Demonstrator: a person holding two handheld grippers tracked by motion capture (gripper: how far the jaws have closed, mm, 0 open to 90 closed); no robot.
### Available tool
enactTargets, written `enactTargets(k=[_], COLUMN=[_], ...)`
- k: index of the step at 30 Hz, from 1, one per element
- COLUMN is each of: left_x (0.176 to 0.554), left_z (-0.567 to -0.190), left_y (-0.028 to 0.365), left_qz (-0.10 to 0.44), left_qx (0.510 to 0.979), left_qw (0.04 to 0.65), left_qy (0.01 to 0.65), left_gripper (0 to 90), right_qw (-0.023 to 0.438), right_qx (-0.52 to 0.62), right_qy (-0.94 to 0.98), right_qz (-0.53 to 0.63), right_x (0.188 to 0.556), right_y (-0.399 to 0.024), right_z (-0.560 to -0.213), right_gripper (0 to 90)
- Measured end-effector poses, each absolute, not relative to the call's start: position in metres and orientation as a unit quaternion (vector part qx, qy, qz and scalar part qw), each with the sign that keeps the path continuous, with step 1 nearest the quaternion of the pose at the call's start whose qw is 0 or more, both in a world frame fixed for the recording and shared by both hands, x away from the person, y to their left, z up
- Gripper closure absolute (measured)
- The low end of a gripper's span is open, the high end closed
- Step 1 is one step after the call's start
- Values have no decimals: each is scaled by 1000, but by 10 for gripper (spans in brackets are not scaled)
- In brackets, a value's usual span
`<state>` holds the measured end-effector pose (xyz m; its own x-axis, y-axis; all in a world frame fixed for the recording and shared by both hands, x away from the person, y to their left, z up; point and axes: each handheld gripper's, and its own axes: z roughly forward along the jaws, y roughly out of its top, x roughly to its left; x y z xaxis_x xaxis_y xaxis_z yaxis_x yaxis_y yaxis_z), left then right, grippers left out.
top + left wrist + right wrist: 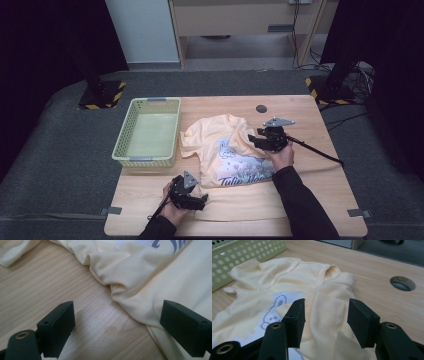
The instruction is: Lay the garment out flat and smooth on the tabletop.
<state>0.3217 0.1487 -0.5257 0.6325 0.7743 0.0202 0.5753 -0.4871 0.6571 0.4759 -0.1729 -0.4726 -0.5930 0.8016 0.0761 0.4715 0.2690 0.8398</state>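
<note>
- Right gripper [261,141] hangs over the right side of the yellow T-shirt [227,150], its jaws partly apart; in the right gripper view [325,320] a folded ridge of the cloth runs up between them and neither pad presses on it
- Left gripper [202,200] sits low at the near left of the shirt with its jaws spread wide; in the left gripper view [117,325] bare wood lies between them, and the right-hand jaw stands over the shirt's edge [140,290] without clamping it
- Each gripper is carried in a hand, dark sleeves coming in from the near edge of the table [310,200]
- Shirt lies crumpled in the middle of the wooden table, printed front up, with a rabbit drawing and purple lettering; its right sleeve is folded inward over the body, and the collar points to the far side
- Pale green basket [148,159] with a perforated wall stands on the left part of the table, just beside the shirt's left sleeve
- Round hole [261,108] shows in the tabletop beyond the shirt, near the far edge [402,283]
</note>
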Motion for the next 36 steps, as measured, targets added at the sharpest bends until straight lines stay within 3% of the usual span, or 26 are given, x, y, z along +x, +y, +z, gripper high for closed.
enactTargets(k=[7, 13, 18, 19, 20, 21, 23, 36], left_x=[322, 322, 322, 322, 322, 322, 322, 323], left_z=[-526, -526, -526, -526, -526, -526, -526, -526], left_y=[149, 149, 149, 149, 149, 149, 149, 150], left_qz=[158, 158, 158, 157, 157, 157, 156, 151], left_qx=[848, 847, 848, 848, 848, 848, 848, 846], left_qw=[312, 313, 313, 313, 313, 312, 312, 313], left_qy=[398, 398, 398, 399, 399, 399, 399, 404], left_gripper=[118, 119, 118, 118, 117, 117, 116, 116], right_qw=[168, 166, 162, 162, 162, 164, 168, 276], right_qx=[417, 417, 408, 404, 404, 404, 404, 470], right_qy=[785, 803, 820, 833, 833, 831, 827, 737], right_qz=[426, 392, 366, 342, 342, 347, 354, 400], right_x=[484, 490, 491, 489, 489, 487, 485, 481], right_y=[-177, -169, -166, -166, -166, -168, -170, -229], right_z=[-486, -501, -508, -514, -514, -512, -507, -453], right_gripper=[373, 395, 455, 635, 635, 761, 826, 840])
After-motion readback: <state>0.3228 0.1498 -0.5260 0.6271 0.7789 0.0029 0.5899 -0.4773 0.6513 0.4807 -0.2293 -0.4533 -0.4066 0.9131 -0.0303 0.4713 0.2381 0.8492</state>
